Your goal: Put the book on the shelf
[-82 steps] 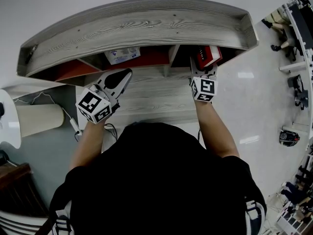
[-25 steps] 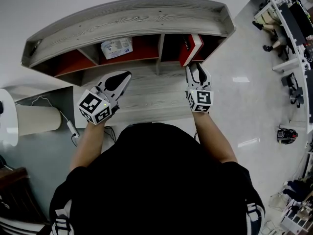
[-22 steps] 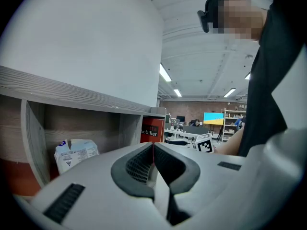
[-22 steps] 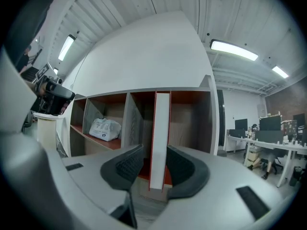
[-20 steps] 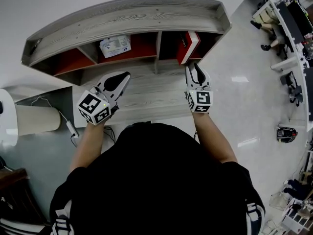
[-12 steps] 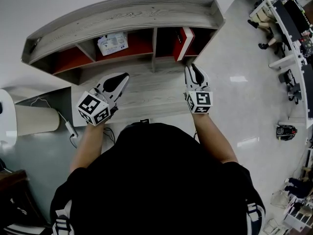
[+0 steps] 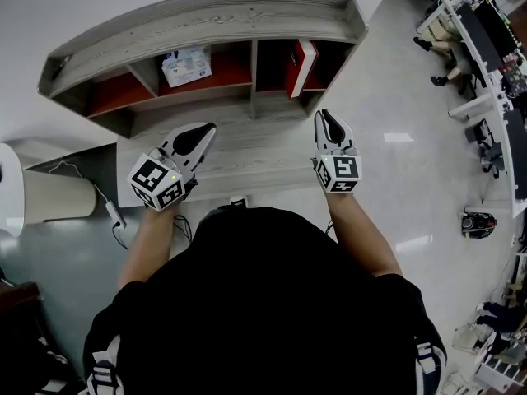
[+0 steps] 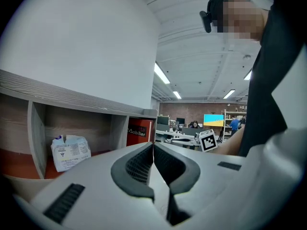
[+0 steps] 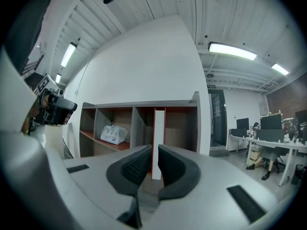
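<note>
Upright in the shelf's (image 7: 206,19) rightmost compartment stands the book (image 7: 301,57), thin, red-covered, its white page edge facing out. A white packet (image 7: 185,64) lies in the middle compartment. Both hands are held out over the bench (image 7: 247,159), pointing roughly level at the shelf. The right gripper (image 7: 324,114) is in line with the book but apart from it; its jaws have just been closing and are now pressed together on nothing. The left gripper's (image 7: 209,127) jaws are also pressed together, empty.

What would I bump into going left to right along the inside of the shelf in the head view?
First the white packet, then the grey divider, then the red book standing upright.
</note>
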